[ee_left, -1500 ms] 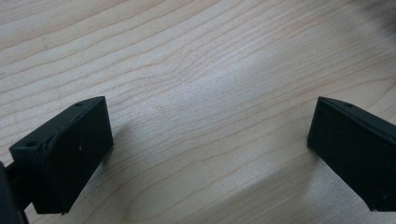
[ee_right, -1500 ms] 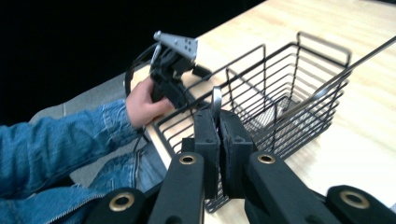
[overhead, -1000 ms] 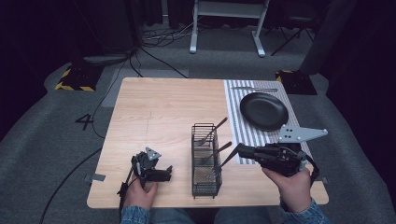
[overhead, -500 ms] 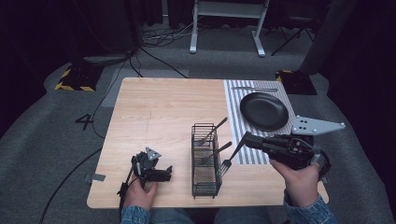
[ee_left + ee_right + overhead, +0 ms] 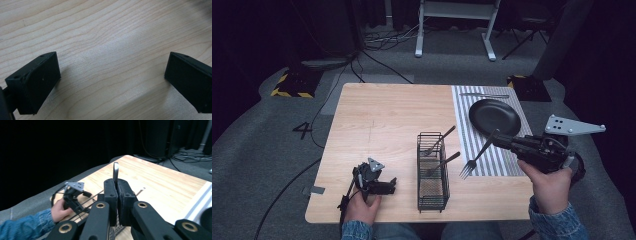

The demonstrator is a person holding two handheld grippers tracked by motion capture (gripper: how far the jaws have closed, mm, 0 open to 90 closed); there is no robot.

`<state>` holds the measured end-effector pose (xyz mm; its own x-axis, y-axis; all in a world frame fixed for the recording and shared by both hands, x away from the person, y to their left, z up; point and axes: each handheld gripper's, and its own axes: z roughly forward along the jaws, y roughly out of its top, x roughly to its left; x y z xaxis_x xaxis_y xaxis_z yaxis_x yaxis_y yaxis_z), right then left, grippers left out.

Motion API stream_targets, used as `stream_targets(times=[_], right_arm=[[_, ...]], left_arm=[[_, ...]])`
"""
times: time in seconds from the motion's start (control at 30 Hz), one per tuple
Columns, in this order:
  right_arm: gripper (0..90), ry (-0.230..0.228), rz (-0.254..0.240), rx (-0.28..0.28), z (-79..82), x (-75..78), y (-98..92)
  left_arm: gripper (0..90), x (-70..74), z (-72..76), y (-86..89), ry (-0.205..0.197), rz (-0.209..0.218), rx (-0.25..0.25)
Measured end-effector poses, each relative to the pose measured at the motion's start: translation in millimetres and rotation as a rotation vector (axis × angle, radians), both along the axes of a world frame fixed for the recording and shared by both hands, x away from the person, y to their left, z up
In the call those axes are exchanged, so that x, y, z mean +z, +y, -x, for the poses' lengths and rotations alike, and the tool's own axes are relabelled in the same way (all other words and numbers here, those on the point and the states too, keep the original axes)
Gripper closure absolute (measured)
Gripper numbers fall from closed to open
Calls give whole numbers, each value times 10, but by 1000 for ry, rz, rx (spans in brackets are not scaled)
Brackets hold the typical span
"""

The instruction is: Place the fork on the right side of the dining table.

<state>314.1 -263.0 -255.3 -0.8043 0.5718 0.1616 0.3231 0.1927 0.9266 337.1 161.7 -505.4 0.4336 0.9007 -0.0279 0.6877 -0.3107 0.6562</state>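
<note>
The right gripper was pinching 1 fork by the end of its handle, jaws pressed together on the metal. In the right gripper view the handle tip stood up from between the 2 closed pads. The fork hung in the air above the striped mat near the table's right edge, clear of the surface. Its long axis slanted down from the jaws, tines lowest and pointing toward the table's near edge.

The wire caddy stood to the left of the tines, close to the near edge, and held 2 more forks. The black plate lay on the mat beyond the gripper toward the far right corner, with another utensil at the mat's far end. The right hand was the nearer to caddy and plate alike — any placement would likely fall to it.

The left gripper rested on the table near the near-left corner, jaws spread wide with nothing but bare wood between them.

No brand or label was legible — only a figure 4 marked on the floor left of the table.
</note>
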Motion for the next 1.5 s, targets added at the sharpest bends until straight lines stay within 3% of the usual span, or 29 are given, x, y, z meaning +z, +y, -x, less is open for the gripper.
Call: stream_targets(times=[0.63,0.97,1.5], right_arm=[[872,42,3,-167,-370,-148,-354],[872,88,-6,-243,-649,-346,-513],[872,122,43,-352,-999,-691,-574]], left_arm=[[2,0,0,0,0,0,1],[2,0,0,0,0,0,0],[2,0,0,0,0,0,0]])
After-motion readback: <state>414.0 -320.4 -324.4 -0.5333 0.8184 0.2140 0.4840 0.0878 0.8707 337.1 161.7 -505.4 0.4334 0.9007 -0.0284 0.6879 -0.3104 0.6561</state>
